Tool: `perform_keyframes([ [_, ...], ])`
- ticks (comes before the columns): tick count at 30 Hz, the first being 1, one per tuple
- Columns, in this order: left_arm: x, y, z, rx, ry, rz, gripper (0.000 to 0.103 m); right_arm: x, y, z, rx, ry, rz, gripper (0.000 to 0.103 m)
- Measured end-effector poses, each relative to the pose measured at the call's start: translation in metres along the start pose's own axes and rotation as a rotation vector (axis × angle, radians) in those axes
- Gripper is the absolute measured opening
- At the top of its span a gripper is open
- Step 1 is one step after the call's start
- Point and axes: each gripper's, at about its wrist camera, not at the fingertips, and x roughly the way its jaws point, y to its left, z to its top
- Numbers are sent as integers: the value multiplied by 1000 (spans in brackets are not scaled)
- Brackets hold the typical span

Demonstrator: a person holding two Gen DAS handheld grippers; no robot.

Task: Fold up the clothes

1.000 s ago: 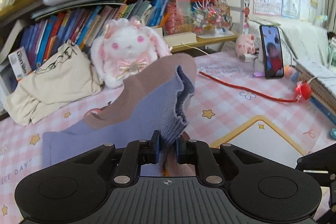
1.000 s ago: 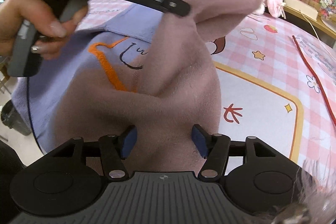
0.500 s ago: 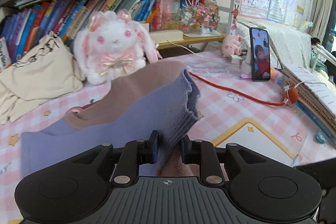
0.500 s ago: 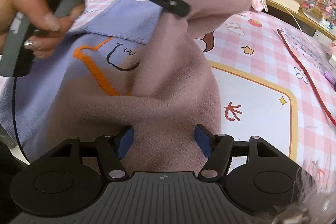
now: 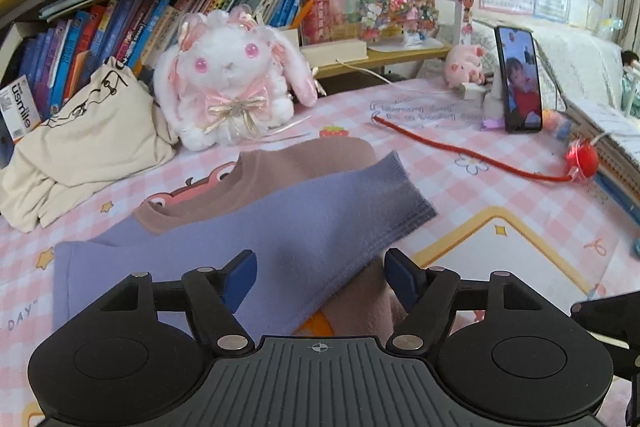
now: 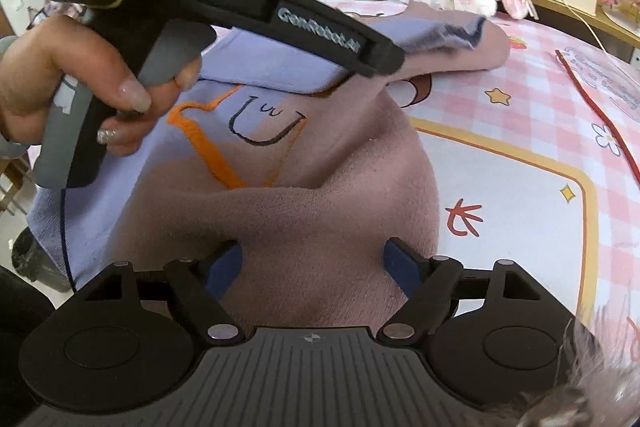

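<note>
— How far am I with the folding?

— The sweatshirt [image 6: 320, 195] lies on the bench [image 6: 520, 211], near its front edge on my side, with the lilac sleeve [image 5: 320, 219] laid across the mauve body. In the left wrist view the ribbed cuff points toward the far right, and the collar is toward the far edge, where the plush rabbit [image 5: 228, 95] sits. So I judge one sleeve fold is made, or nearly.

— And my claws, do they hold something?

— My left claw [image 5: 320, 279] is opening. The sleeve passes between the blue pads, but they do not press it, so it is released. My right claw [image 6: 312, 267] is opening too. A hump of the mauve cloth stands between the pads. I see no pinch there, so I count it as let go.

— What is left?

— I think much. The cloth is bunched in front of my right claw, not flat. The orange drawing on the chest is still uncovered. I cannot see the other sleeve or the hem. The body is not folded in half. The cream garment [image 5: 88, 143] at the far left corner seems to wait.
</note>
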Motion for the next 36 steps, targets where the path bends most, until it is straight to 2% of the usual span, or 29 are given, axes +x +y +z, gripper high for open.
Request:
perform_keyframes([
  [7, 5, -25, 3, 95, 5, 20, 72, -1, 2, -2, -48, 1, 19, 84],
  [11, 14, -49, 4, 224, 22, 54, 72, -1, 2, -3, -63, -1, 29, 86],
  [14, 17, -64, 5, 319, 3, 103, 72, -2, 1, -3, -46, -6, 41, 86],
  [17, 20, -72, 7, 353, -5, 121, 72, -3, -1, -3, -30, -12, 51, 87],
  [19, 23, -75, 9, 360, -6, 129, 70, -3, -1, -3, -27, -13, 53, 86],
  [21, 23, -76, 12, 358, -12, 139, 56, -3, 0, -3, -27, -13, 54, 86],
  [22, 23, -75, 14, 352, -15, 145, 54, -3, 0, -3, -27, -13, 55, 86],
  [25, 17, -65, 20, 285, -29, 127, 35, -4, 0, -3, -28, -12, 56, 86],
  [26, 17, -59, 22, 254, -24, 116, 16, -4, 1, -4, -28, -12, 57, 86],
  [27, 13, -49, 24, 191, -26, 103, 4, -4, 1, -4, -29, -12, 57, 86],
  [33, -32, 29, 31, -201, -128, 74, 4, -4, 3, -3, -17, -7, 59, 86],
  [36, -62, 82, 21, -348, -185, 159, 4, 0, 0, 4, -14, 2, 54, 86],
])
